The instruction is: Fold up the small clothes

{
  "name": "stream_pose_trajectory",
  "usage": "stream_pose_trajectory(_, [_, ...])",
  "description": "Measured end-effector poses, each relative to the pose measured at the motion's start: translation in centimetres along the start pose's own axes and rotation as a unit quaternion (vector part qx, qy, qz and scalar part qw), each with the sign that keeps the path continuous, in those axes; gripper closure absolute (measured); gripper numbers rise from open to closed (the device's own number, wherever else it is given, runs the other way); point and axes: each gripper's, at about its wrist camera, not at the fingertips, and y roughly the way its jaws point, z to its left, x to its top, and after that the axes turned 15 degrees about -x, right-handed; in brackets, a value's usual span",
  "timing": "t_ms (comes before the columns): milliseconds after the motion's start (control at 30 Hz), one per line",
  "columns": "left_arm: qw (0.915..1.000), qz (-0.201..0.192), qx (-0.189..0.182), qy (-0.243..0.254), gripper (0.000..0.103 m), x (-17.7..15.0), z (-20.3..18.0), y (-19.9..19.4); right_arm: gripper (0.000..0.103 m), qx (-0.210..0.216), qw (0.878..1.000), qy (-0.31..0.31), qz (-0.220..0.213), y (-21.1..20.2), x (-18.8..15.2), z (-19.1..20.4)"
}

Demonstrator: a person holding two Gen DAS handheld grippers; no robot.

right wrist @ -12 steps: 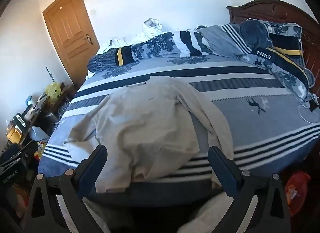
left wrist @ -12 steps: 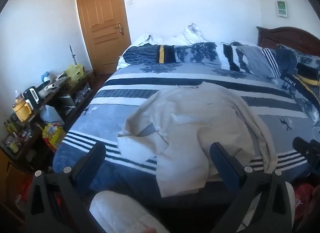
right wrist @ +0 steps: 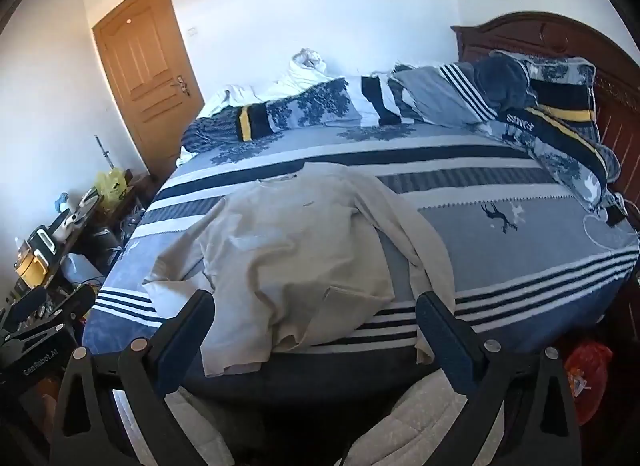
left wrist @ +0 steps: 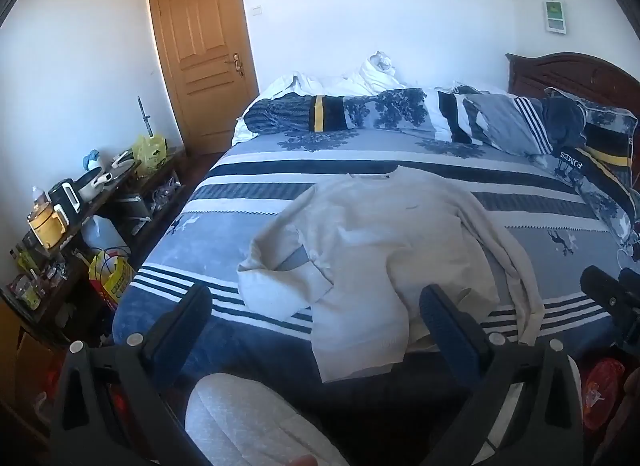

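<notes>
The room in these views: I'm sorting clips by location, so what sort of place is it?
A home bedroom, most likely: a large bed with a blue-and-white striped cover, a dark carved wooden headboard, a pale cream long-sleeved top spread out on the bed, and a closed brown panelled wooden door.

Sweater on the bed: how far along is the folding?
Done: the sweater lies spread on the bed, rumpled, hem over the edge. In hand: nothing; left tool and right tool are open, off the cloth. Left: all folds.

Cream long-sleeved top [left wrist: 384,250] lies rumpled, unfolded, hem overhanging the bed edge
</notes>
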Motion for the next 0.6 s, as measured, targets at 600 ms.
stream_pose_trajectory(600, [0.9999,0.006,-0.005,-0.012,0.000,-0.2,0.8,-0.3,0.001,-0.018,0.999,-0.031,-0.005,-1.4,0.2,1.7])
